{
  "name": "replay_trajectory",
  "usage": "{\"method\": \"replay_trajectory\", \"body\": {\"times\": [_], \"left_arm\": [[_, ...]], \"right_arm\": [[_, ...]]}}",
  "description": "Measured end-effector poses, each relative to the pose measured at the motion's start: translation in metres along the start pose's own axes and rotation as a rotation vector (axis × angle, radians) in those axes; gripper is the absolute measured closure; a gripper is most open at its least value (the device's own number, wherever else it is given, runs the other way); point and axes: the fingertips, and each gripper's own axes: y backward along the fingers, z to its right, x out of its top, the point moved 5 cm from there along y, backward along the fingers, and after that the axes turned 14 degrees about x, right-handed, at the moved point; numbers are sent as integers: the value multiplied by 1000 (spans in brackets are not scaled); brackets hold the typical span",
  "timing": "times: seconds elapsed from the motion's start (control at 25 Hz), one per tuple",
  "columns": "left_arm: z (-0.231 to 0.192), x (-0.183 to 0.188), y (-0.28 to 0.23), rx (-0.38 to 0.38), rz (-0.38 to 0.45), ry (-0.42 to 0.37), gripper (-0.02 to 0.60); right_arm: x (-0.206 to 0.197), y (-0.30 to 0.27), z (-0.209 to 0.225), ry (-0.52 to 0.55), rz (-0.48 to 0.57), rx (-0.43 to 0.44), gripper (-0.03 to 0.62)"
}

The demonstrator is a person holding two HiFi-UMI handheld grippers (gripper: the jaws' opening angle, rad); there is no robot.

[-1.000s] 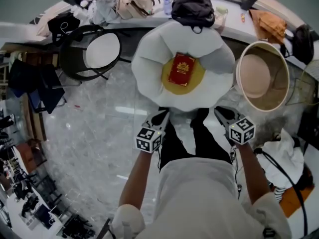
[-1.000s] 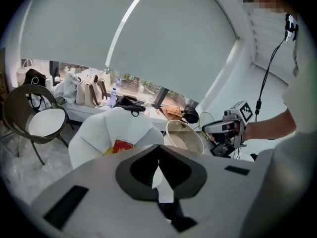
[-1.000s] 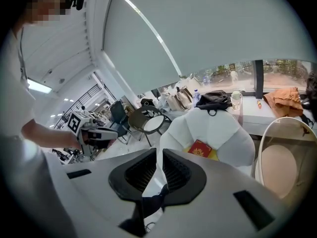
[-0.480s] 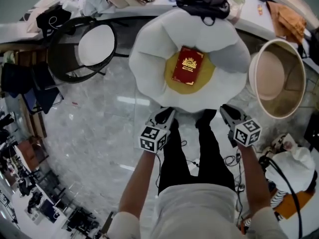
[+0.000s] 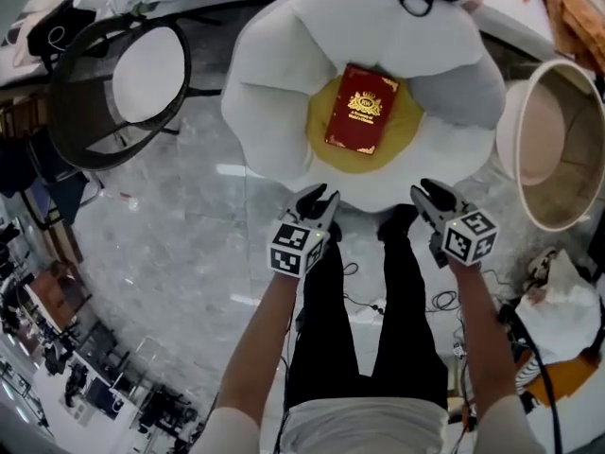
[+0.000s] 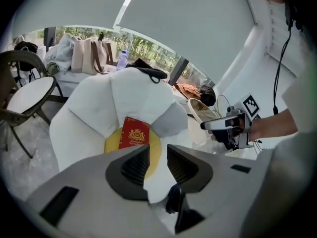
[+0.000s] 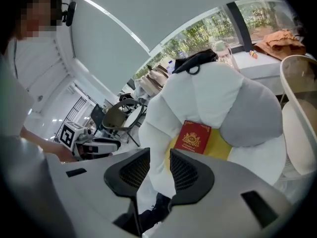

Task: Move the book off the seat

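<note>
Head camera looks steeply down from above; each gripper camera peers forward along its jaws, all sharing the seat (image 5: 274, 93) and book (image 5: 362, 108).

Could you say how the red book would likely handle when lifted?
The red book lies flat and unbent, so probably stiff. Its smooth cover may slip. The soft yellow cushion beneath may give when pressed.

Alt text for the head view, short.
A red book lies flat on the yellow centre of a white petal-shaped seat. Below it, the left hand-held gripper and the right hand-held gripper point toward the seat, jaws just opened, nothing between them. A black-framed chair stands to its left, a beige tub chair to its right.
</note>
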Motion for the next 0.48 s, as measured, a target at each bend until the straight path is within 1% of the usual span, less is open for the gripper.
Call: {"method": "replay_trajectory", "body": {"times": [0.2,0.48], "left_arm": [[-21,-24,-60,-5,-38,-22,446],[-54,-64,-140,13,-102,-74,417]], "right_arm": [[-31,-47,45,-39,-23,-10,445],[-84,-106,104,-92,-40,-32,414]]}}
